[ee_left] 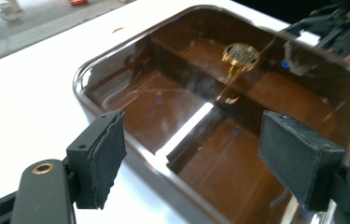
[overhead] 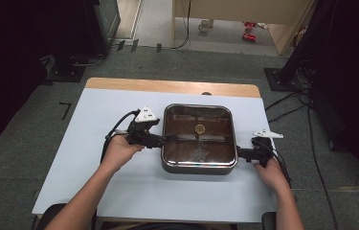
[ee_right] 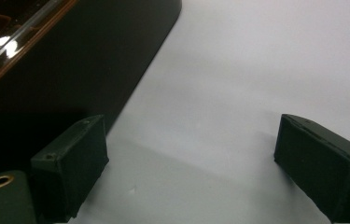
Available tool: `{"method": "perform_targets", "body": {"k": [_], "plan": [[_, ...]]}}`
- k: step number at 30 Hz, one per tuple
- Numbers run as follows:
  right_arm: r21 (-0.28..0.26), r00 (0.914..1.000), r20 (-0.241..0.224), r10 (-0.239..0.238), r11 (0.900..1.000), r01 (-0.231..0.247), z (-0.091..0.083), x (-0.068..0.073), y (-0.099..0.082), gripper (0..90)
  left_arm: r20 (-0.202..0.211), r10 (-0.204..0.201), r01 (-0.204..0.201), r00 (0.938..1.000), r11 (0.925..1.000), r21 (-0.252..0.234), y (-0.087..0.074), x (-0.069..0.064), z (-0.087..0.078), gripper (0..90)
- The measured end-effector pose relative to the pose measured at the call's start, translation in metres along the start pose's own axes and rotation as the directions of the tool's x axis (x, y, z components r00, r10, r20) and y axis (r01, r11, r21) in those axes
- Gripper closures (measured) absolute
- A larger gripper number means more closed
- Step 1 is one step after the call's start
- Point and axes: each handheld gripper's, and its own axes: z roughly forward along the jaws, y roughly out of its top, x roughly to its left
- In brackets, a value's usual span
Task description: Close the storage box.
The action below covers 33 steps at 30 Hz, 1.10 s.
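Resting near the middle of the white table [overhead: 119, 191], the square metal pan [overhead: 198, 166] has a dark outer wall, a shiny rim and a brown, reflective interior split by a low divider [ee_left: 196, 74] into compartments. A small round gold fitting [ee_left: 241, 52] sits at the centre of the divider. The left gripper [overhead: 163, 140] lies level at the pan's left rim, held by the person's left hand [overhead: 119, 151]. In the left gripper view its two black padded jaws stand spread wide, one outside the rim over the table and the other over the pan's interior, with the near rim between them; neither pad presses on it. The right gripper [overhead: 242, 154] lies level just beside the pan's right wall, held by the right hand [overhead: 272, 173]. In the right gripper view its jaws are likewise spread apart above bare table surface, with nothing between them, and the pan's dark wall [ee_right: 70, 70] runs close past the left-hand jaw. Grey floor [overhead: 19, 158] surrounds the table.
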Motion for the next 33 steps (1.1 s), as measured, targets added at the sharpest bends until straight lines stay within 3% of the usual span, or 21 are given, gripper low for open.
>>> {"method": "perform_targets", "body": {"k": [2, 7, 9, 14, 16, 19, 24, 27, 29, 33], "plan": [[0.0, 1.0, 0.0, 0.0, 1.0, 0.0, 0.0, 0.0, 0.0, 9.0, -0.026, 0.005, -0.005, 0.9996, 1.0, 0.0, -0.008, 0.002, -0.002, 23.0], [0.001, 1.0, 0.001, -0.001, 1.0, 0.001, 0.0, 0.0, 0.0, 9.0, -0.05, -0.021, 0.021, 0.9985, 0.9998, -0.006, -0.02, 0.007, -0.009, 22.8], [0.001, 1.0, 0.001, -0.001, 1.0, 0.001, 0.0, 0.0, 0.0, 9.1, -0.077, -0.04, 0.039, 0.9962, 0.9991, -0.014, -0.027, 0.01, -0.015, 22.8], [0.001, 1.0, 0.001, -0.001, 1.0, 0.001, 0.0, 0.0, 0.0, 9.0, -0.099, -0.037, 0.037, 0.9944, 0.9993, 0.002, -0.04, 0.012, -0.019, 22.5], [0.001, 1.0, 0.001, -0.001, 1.0, 0.001, 0.0, 0.0, 0.0, 9.0, -0.125, -0.037, 0.037, 0.9915, 0.9993, 0.004, -0.054, 0.013, -0.021, 22.5], [0.001, 1.0, 0.001, -0.001, 1.0, 0.001, 0.0, 0.0, 0.0, 9.0, -0.126, -0.043, 0.045, 0.9912, 0.9989, 0.012, -0.063, 0.014, -0.021, 22.6], [0.001, 1.0, 0.001, -0.001, 1.0, 0.001, 0.0, 0.0, 0.0, 9.0, -0.118, -0.088, 0.094, 0.989, 0.9944, 0.047, -0.084, 0.012, -0.018, 22.6], [0.001, 1.0, 0.001, -0.001, 1.0, 0.001, 0.0, 0.0, 0.0, 9.0, -0.127, -0.076, 0.087, 0.9889, 0.9931, 0.079, -0.093, 0.009, -0.013, 24.0], [0.001, 1.0, 0.001, -0.001, 1.0, 0.001, 0.0, 0.0, 0.0, 9.0, -0.112, -0.072, 0.084, 0.9911, 0.9912, 0.103, -0.097, 0.005, -0.009, 24.2], [0.001, 1.0, 0.001, -0.001, 1.0, 0.001, 0.0, 0.0, 0.0, 9.0, -0.106, -0.074, 0.087, 0.9916, 0.9894, 0.116, -0.101, 0.002, -0.006, 24.2]]}}
